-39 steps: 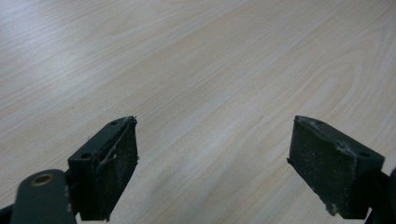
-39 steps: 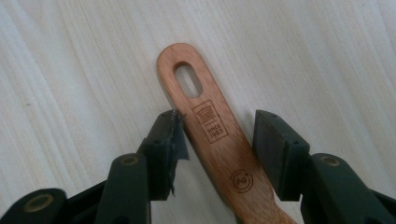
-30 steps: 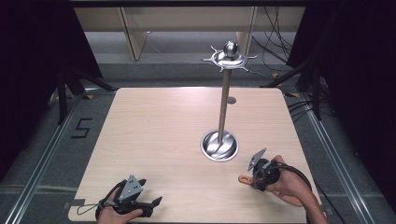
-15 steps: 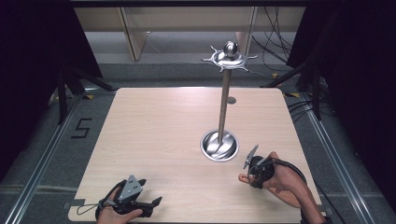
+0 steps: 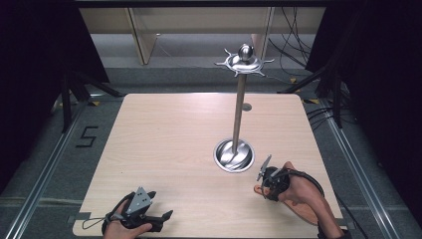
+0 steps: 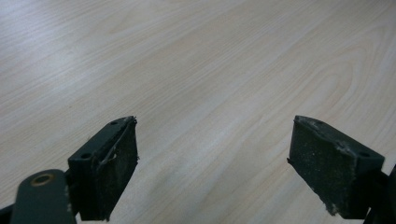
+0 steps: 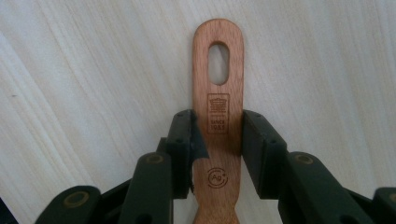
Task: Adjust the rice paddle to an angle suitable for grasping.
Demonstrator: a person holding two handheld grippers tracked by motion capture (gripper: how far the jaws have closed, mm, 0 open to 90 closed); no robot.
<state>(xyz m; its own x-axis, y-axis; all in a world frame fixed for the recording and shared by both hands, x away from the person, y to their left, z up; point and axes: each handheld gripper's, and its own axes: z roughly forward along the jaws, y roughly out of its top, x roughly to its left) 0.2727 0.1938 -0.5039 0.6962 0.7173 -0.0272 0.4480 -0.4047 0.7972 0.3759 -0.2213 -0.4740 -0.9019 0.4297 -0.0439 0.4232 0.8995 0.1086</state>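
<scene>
A flat wooden handle [image 7: 218,105] with an oval hanging slot lies on the pale table. My right gripper [image 7: 218,123] has just been closing and now has a pad pressed on each side edge of it. In the high view the right gripper [image 5: 263,190] points down at the table's front right, and the handle's brown wood [image 5: 304,213] shows under the hand. A tall metal stand [image 5: 239,114] with a hooked crown rises from a round base [image 5: 234,155] just behind it. My left gripper [image 5: 160,204] rests open near the front left edge, with bare tabletop between its pads [image 6: 114,172].
The wooden table [image 5: 169,139] stands on a dark floor with rails on both sides. Cables [image 5: 293,50] and dark stands lie beyond the far edge. A small round fitting [image 5: 247,106] is set in the tabletop behind the stand's pole.
The right hand has edged slightly left and settled lower over the wooden handle. The left hand and its gripper have stayed where they were.
</scene>
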